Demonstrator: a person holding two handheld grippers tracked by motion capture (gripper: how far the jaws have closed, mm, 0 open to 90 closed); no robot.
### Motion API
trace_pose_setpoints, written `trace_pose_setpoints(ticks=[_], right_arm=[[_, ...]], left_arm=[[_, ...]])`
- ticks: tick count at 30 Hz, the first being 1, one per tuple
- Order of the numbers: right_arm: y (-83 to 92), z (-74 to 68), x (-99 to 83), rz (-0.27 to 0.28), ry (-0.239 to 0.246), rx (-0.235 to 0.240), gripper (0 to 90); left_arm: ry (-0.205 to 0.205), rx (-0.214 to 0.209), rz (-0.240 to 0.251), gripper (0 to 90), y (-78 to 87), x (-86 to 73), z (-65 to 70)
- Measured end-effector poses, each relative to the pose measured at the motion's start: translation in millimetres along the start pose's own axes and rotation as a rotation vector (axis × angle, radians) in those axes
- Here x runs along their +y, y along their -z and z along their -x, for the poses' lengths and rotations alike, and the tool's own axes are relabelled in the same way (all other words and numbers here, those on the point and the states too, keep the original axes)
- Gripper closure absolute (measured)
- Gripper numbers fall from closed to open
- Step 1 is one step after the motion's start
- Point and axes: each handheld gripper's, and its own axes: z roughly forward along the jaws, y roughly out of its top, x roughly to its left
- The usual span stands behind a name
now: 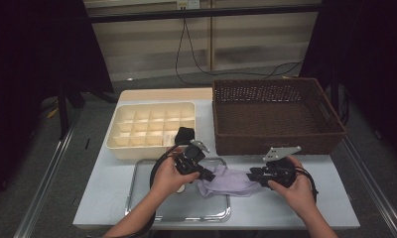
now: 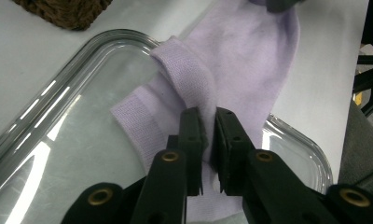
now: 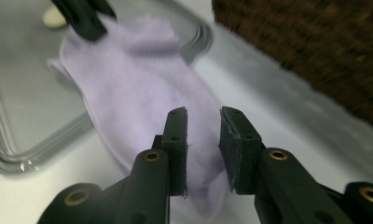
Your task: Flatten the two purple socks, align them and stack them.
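Observation:
A lilac sock (image 1: 231, 181) lies half on the metal tray (image 1: 179, 218) and half on the table, stretched between my two grippers. My left gripper (image 2: 208, 114) is shut on a raised fold of the sock's ribbed cuff (image 2: 189, 79) over the tray's right end. In the high view, the left gripper (image 1: 211, 174) sits at the sock's left end and my right gripper (image 1: 251, 174) at its right end. The right gripper (image 3: 203, 114) has a clear gap between its pads, and the sock's toe end (image 3: 128, 79) lies under and between them, unpinched.
A brown wicker basket (image 1: 278, 141) stands at the back right, close behind the right hand. A cream divided box (image 1: 112, 129) sits at the back left with a black item (image 1: 185, 133) at its near right corner. The tray's rim (image 3: 17, 158) curves left of the sock.

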Motion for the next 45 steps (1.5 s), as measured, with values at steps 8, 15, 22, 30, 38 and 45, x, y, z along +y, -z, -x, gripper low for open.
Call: trace_pose_setpoints(ticks=[8, 15, 22, 30, 38, 45], right_arm=[[-6.9, 1.8, -15.3, -0.054, -0.011, 0.022, 76.5], [-8.2, -1.0, -14.1, -0.054, 0.02, 0.026, 83.8], [-8.3, -1.7, -14.6, -0.043, 0.022, 0.017, 85.1], [-3.2, -1.2, -11.6, -0.022, 0.027, 0.004, 87.5], [6.9, -3.6, -5.0, 0.02, 0.033, -0.007, 87.8], [5.3, -3.3, -2.2, 0.027, 0.031, 0.0, 87.2]], left_arm=[[0.013, 0.039, 0.054, 59.8, 4.5, 2.2, -6.0], [-0.011, 0.04, 0.041, 51.0, -8.2, 7.0, -8.8], [-0.043, 0.031, -0.02, 74.5, -13.1, 11.9, -4.1], [-0.029, 0.015, 0.016, 83.4, -4.6, 13.1, 2.6], [-0.016, 0.017, 0.049, 83.3, 6.3, 11.6, 6.9], [-0.014, 0.018, 0.044, 82.8, 10.4, 6.3, 4.7]])
